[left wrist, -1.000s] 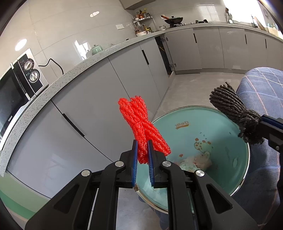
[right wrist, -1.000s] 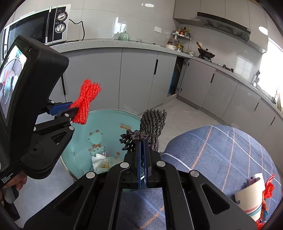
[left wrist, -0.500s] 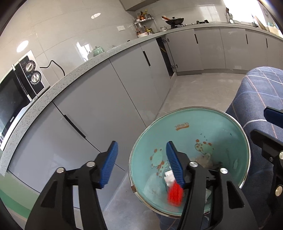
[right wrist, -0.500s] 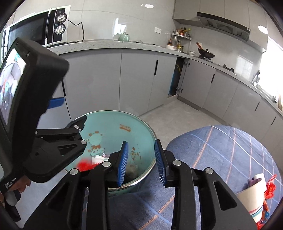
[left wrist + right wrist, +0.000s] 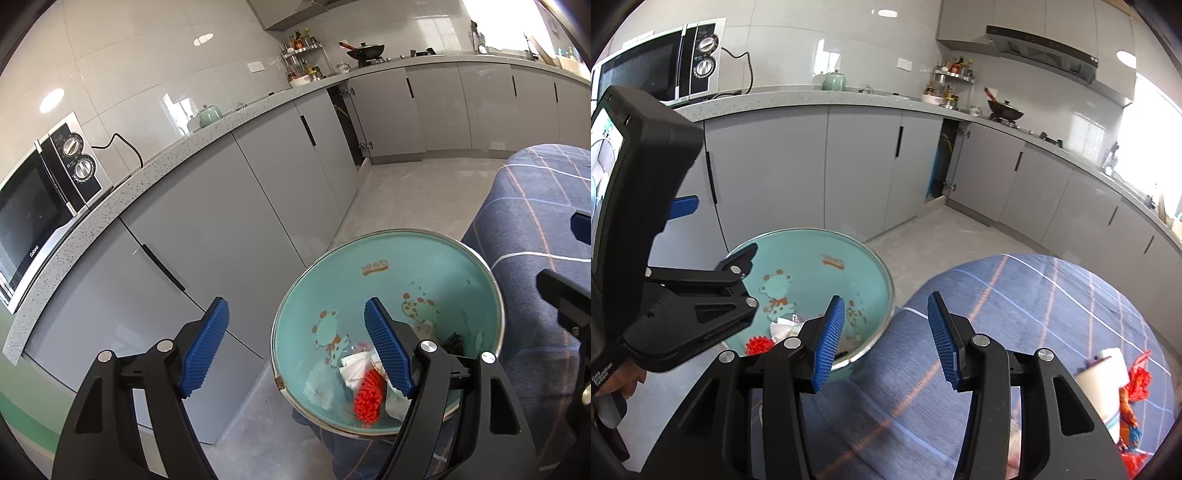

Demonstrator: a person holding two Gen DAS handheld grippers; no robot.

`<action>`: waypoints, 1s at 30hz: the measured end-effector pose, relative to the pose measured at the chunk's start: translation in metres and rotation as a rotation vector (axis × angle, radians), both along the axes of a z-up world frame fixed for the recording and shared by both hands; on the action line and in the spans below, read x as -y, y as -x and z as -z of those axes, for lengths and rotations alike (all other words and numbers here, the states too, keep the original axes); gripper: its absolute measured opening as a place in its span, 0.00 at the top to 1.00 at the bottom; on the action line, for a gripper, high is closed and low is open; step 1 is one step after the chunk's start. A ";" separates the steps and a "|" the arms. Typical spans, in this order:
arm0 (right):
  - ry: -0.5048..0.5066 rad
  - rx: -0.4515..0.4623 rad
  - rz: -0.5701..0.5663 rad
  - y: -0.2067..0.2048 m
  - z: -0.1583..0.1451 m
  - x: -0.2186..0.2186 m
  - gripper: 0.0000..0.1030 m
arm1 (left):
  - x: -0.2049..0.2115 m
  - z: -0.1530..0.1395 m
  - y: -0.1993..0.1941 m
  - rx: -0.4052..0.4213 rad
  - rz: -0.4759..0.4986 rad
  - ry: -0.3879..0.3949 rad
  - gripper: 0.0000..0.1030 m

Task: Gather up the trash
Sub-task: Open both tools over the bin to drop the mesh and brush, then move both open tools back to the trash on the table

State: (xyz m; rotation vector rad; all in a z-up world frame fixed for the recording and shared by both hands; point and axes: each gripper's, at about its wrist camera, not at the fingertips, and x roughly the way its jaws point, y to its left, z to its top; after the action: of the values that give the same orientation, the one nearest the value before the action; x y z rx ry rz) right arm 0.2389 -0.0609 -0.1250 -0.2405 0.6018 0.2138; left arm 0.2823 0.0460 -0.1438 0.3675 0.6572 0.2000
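The teal bin [image 5: 436,258] stands on the kitchen floor, hard against the edge of the blue checked cloth [image 5: 1034,295]. The red mesh bundle [image 5: 367,397] lies at the bottom of the bin, next to crumpled white paper [image 5: 354,369]. A dark bundle [image 5: 452,341] lies in the bin too, farther toward the cloth side.

The left hand-held gripper [image 5: 299,347] hangs above the bin's rim on the side toward the grey cabinets [image 5: 229,221]. Its jaws have just been opening and now stand spread wide, with nothing between them. The red bundle sits below and just past its right blue pad [image 5: 388,350], free of it.

The right hand-held gripper [image 5: 884,338] hangs over the place where the bin meets the cloth. Its jaws have also just been opening and stand apart, empty. In its view the red bundle [image 5: 759,345] shows inside the bin, to the left of its left pad [image 5: 829,341] and below the left hand-held gripper's body.

On the cloth, well away from the bin, stands a white paper cup [image 5: 1104,384] with some red scraps [image 5: 1137,380] beside it.
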 end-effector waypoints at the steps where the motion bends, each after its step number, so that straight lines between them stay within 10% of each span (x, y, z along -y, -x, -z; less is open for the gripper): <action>1: 0.004 0.004 0.009 0.003 -0.002 0.003 0.54 | 0.000 -0.002 0.002 0.003 0.000 0.001 0.27; 30: -0.017 0.058 0.529 0.159 0.001 0.205 0.40 | 0.189 -0.007 0.110 0.011 0.428 0.002 0.11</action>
State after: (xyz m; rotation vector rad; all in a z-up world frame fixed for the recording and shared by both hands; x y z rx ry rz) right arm 0.0795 -0.2658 -0.1265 -0.0644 0.5855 -0.2976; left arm 0.1725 -0.1433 -0.1364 0.4957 0.5533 -0.2057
